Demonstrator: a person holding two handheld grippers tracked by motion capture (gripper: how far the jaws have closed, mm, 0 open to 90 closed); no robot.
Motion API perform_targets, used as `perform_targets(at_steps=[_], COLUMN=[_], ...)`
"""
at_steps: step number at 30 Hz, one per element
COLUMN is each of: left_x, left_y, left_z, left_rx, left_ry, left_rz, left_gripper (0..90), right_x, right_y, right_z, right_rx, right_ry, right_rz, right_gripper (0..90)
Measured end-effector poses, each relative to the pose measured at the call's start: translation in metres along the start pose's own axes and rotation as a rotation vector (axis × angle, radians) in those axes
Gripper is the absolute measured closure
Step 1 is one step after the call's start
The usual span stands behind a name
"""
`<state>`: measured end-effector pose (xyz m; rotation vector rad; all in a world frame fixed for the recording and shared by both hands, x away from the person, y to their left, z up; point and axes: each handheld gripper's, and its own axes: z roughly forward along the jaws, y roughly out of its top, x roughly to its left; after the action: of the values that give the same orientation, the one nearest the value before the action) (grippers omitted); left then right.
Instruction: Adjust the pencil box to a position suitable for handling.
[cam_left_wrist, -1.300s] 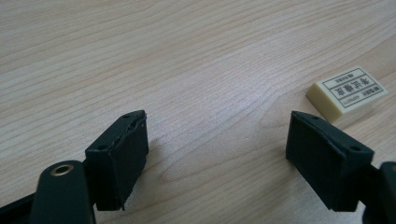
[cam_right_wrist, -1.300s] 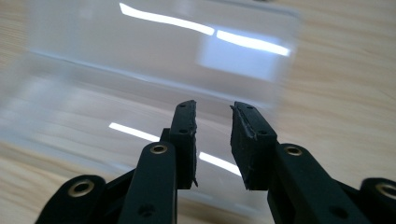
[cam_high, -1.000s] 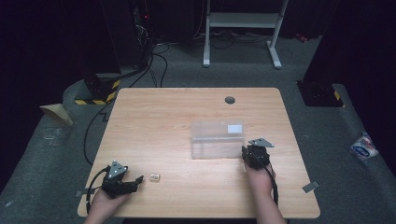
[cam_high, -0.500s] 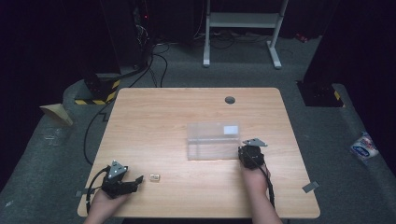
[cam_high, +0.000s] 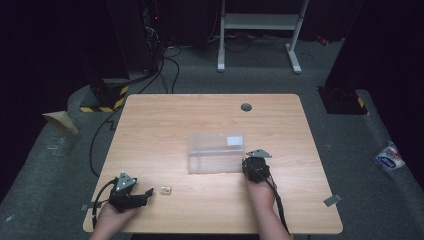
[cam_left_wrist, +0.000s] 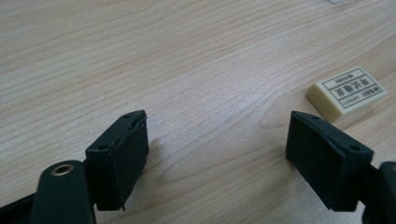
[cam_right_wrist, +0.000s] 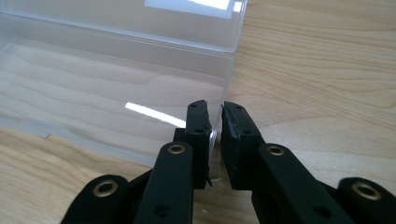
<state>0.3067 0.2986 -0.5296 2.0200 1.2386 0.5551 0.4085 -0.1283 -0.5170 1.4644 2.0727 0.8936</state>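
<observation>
The right claw is clamped on the thin end wall of a clear plastic box that sits open near the middle of the wooden desk; in the right gripper view its two black jaws have just been closing and now pinch that wall between their pads, one inside the box and one outside. The box's lid stands raised along its far edge and carries a white label. The left claw rests low at the near left part of the desk, its jaws spread wide with nothing between them and bare wood showing in the gap. A small cream eraser with printed black lettering lies flat on the desk just beside the left claw, apart from its jaws and well apart from the box.
</observation>
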Motion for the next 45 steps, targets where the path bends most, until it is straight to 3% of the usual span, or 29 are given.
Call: perform_targets(at_steps=[13, 23, 28, 33, 39, 42, 45], left_x=[0.0, 0.0, 0.0, 0.0, -0.001, -0.001, -0.001], left_y=[0.0, 0.0, 0.0, 0.0, 0.0, 0.0, 0.0], left_z=[0.0, 0.0, 0.0, 0.0, 0.0, 0.0, -0.001], left_rx=[0.001, 0.0, -0.002, -0.001, -0.002, -0.003, -0.001], left_ry=[0.0, 0.001, 0.001, 0.008, 0.014, 0.018, 0.025], left_rz=[0.002, 0.0, -0.004, -0.012, -0.02, -0.02, -0.019], left_gripper=[21.5, 21.7, 22.1, 22.2, 22.3, 22.8, 23.0], right_x=[0.007, 0.001, -0.01, -0.028, -0.05, -0.062, -0.068], right_y=[0.0, 0.004, 0.003, -0.004, -0.024, -0.04, -0.053], right_z=[-0.005, -0.016, -0.03, -0.043, -0.052, -0.055, -0.062], right_rx=[-0.014, -0.07, -0.103, -0.099, -0.074, -0.046, -0.04], right_ry=[0.013, 0.043, 0.047, 0.043, 0.032, 0.049, 0.018], right_rz=[-0.009, -0.006, -0.005, -0.001, 0.007, 0.013, -0.001], right_gripper=[77.8, 65.4, 57.3, 49.2, 41.4, 38.5, 38.5])
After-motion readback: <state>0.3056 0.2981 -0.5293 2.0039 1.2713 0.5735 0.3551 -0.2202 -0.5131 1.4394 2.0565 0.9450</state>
